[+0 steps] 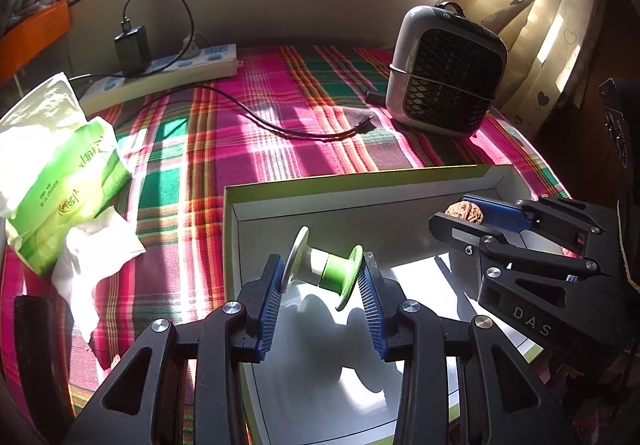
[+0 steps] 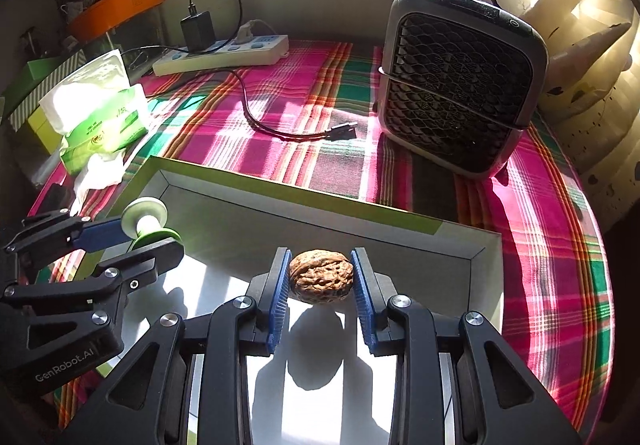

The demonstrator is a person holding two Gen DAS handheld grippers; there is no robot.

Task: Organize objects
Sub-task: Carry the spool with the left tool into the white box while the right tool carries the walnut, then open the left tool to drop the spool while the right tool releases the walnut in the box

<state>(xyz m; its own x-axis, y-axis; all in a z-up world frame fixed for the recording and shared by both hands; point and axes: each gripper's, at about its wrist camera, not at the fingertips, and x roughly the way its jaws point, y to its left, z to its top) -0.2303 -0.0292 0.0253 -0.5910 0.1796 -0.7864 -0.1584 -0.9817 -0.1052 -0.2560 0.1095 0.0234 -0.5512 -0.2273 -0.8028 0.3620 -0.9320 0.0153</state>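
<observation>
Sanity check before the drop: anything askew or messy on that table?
A crumpled white tissue spills loose from the green tissue pack, and an unplugged black cable trails across the plaid cloth. Spool and walnut are gripped squarely over the box.

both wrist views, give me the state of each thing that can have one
left claw: shut on the spool, above the box
spool: held by its end discs, lying sideways
right claw: shut on the walnut, above the box
walnut: held between the pads
box: open, floor bare where visible
power strip: adapter plugged in
loose plug: unplugged, lying on the cloth
tissue pack: open, tissue sticking out
</observation>
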